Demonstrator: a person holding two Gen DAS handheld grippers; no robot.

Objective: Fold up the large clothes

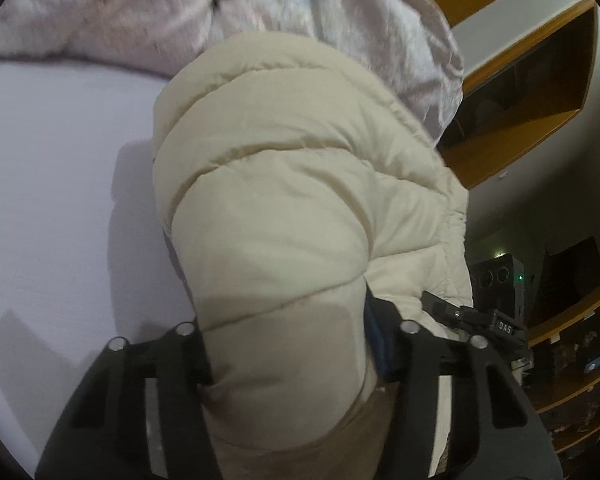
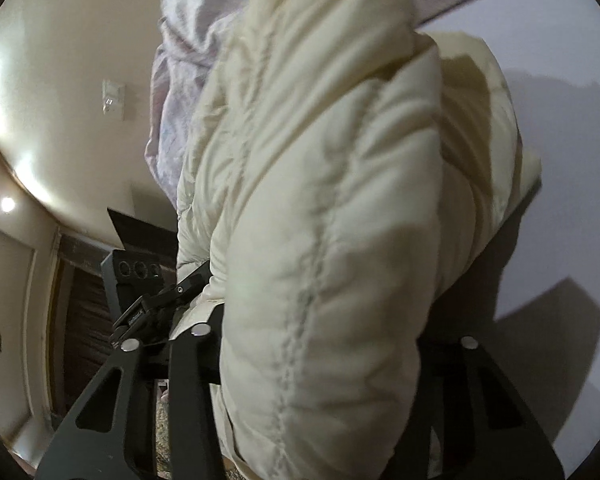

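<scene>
A cream quilted puffer jacket (image 1: pixel 284 184) fills the middle of the left wrist view, its padded bulk running up from between the black fingers. My left gripper (image 1: pixel 288 320) is shut on a thick fold of it, which fills the whole gap between the jaws. In the right wrist view the same jacket (image 2: pixel 324 168) hangs lifted above the bed, and my right gripper (image 2: pixel 324 332) is shut on another padded fold; the jacket hides its right finger. Part of the other gripper (image 1: pixel 480 320) shows close beside the jacket's edge.
A pale lilac bed sheet (image 1: pixel 52 184) lies under the jacket. A crumpled pink duvet (image 1: pixel 132 12) sits at the far side. Wooden shelves (image 1: pixel 540 92) stand to the right, a black box with round dials (image 2: pixel 136 272) sits beyond the bed, and a wall switch (image 2: pixel 113 96) is behind.
</scene>
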